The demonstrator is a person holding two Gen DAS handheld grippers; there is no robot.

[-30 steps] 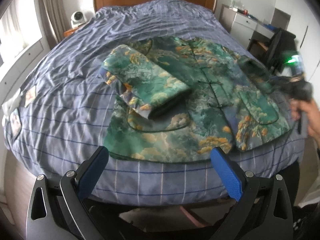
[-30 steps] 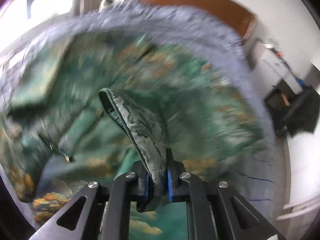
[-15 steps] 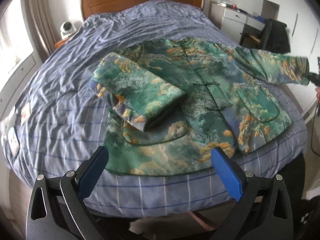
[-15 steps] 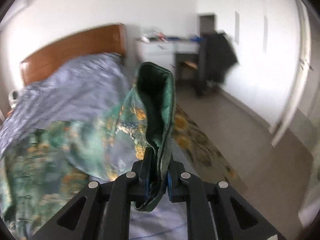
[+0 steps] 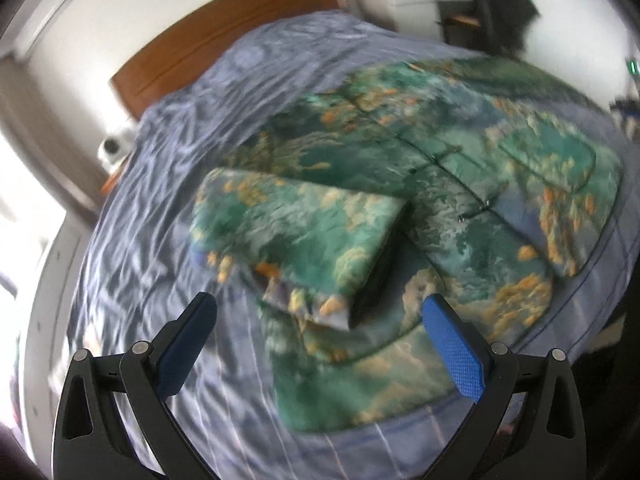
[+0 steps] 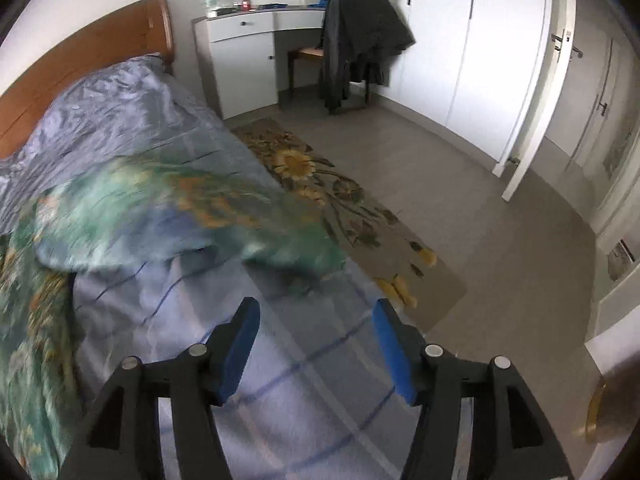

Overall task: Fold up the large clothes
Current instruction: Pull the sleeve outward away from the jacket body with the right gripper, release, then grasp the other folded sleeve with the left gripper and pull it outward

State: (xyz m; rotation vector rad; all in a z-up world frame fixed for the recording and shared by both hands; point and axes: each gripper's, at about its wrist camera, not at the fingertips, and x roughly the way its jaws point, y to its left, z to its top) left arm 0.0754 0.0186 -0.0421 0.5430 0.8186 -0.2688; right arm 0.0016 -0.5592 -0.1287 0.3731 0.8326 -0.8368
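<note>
Your green patterned jacket (image 5: 420,208) lies spread on the blue striped bedspread (image 5: 160,208), filling the centre and right of the left wrist view, one sleeve (image 5: 296,240) folded across its front. The other sleeve (image 6: 180,216) shows blurred at centre left of the right wrist view. Your left gripper (image 5: 320,328) gapes wide, holding nothing (same for the right gripper (image 6: 316,340)), low in frame.

Both wrist views overlook bed (image 5: 168,184) footward; share jacket (image 5: 440,184).
</note>
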